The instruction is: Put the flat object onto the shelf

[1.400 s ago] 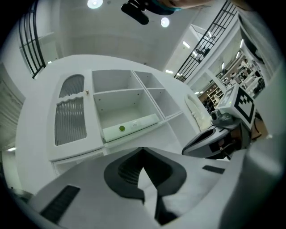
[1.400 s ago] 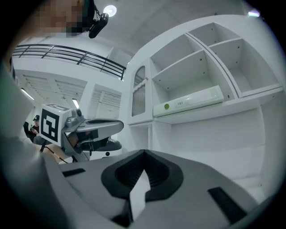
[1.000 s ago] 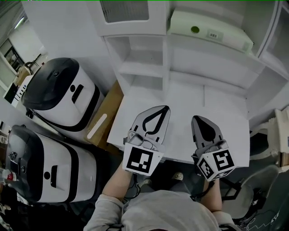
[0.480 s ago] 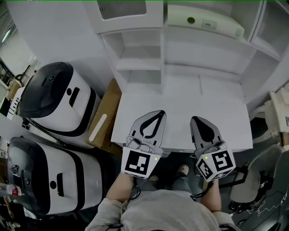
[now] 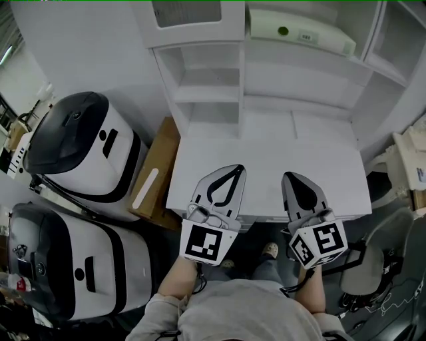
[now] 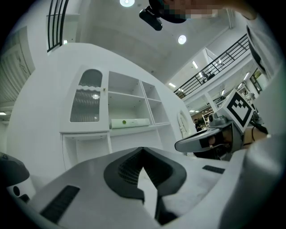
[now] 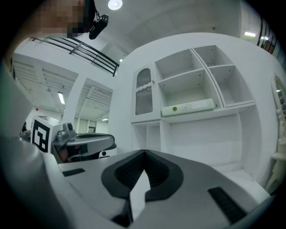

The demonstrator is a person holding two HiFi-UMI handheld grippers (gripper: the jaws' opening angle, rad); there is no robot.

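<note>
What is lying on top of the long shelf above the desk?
One flat pale box with a green dot lies along the shelf, toward its left end. Whatever may sit behind the box is covered by it.

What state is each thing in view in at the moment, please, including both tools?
Left tool: shut, nothing between its jaws.
Right tool: shut, nothing between its jaws.
Flat box: lying flat on the shelf.
Cabinet door: shut.
</note>
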